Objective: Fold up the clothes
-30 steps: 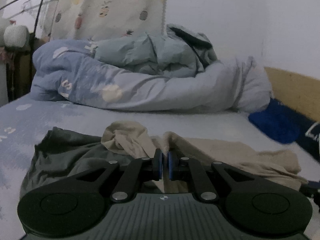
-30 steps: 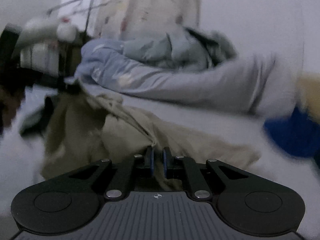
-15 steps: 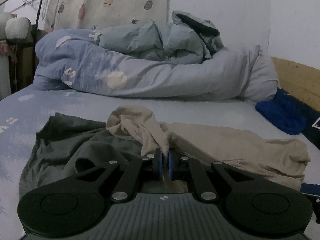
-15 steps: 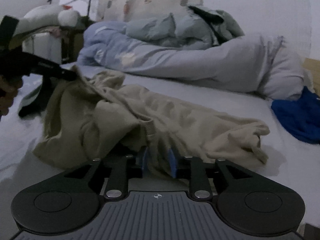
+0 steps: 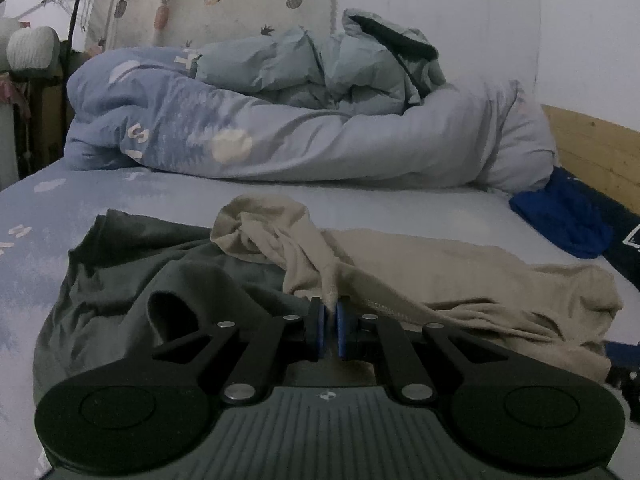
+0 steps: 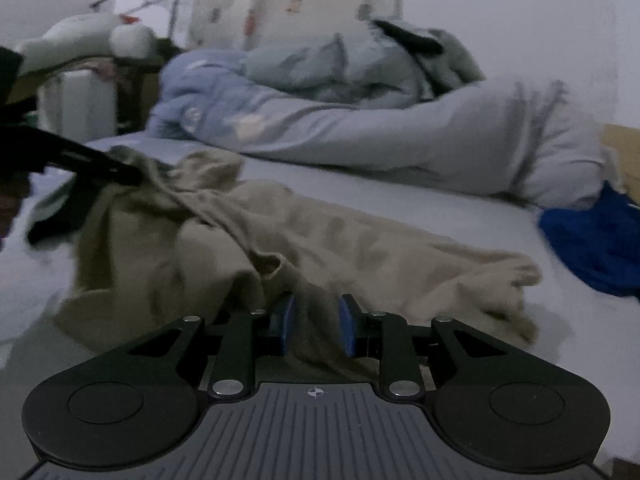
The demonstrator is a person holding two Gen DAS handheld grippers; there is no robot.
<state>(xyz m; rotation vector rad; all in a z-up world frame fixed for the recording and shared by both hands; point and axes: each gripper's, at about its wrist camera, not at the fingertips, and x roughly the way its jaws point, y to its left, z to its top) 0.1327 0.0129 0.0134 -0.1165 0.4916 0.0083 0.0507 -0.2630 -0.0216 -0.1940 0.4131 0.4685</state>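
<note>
Pinching a bunched fold of the beige garment [image 5: 460,276], the left gripper [image 5: 329,330] is clenched on soft, limp cloth. Right gripper [image 6: 316,322] fingers stand released over its near edge; I'd take a hem or corner

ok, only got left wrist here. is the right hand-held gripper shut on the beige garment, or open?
Observer: Open. The right hand-held gripper has its jaws apart; beige garment shows between them, unpinched.
Operator: Which part of it?
Observer: Its near edge, where it lies low on the bed.
Operator: Can you see mine from there?
Observer: Yes, the left hand-held gripper is at far left, pinching a raised corner; a ridge of cloth runs from it toward the right one.
</note>
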